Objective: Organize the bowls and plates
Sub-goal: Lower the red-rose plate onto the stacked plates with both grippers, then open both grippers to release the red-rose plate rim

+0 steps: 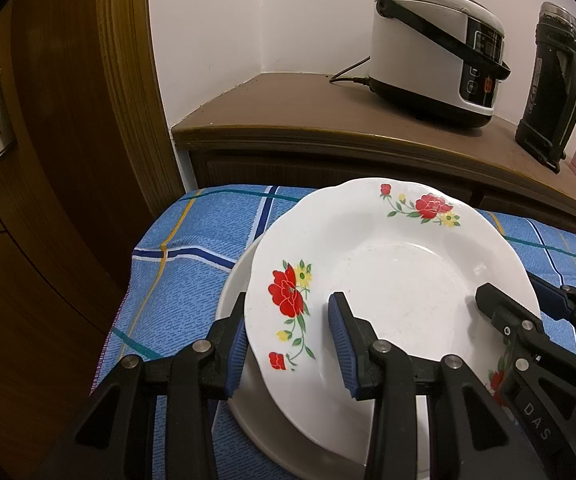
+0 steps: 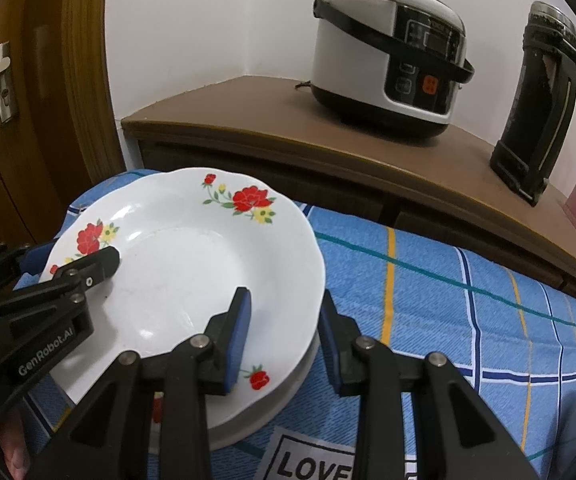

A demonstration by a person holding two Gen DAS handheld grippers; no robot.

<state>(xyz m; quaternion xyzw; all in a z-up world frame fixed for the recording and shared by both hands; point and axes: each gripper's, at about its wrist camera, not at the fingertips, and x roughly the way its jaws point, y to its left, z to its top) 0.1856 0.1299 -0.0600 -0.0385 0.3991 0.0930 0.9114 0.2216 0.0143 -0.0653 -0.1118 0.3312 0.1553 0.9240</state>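
A: Flowered plate [image 1: 391, 280] lying on a plain white plate [image 1: 232, 292], both on the blue checked cloth [image 1: 192, 264].
B: Left claw [image 1: 291, 344] straddling the flowered rim, pads apart, not pressing.
A: Right claw [image 2: 284, 336] straddling the opposite rim, fairly narrow; contact hard to tell.
B: Rice cooker [image 2: 391, 60] behind on the worktop [image 2: 248, 120].

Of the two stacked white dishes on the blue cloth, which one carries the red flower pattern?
The upper white scalloped plate carries red flowers on its rim. The lower plain white dish beneath it shows no pattern on its visible edge.
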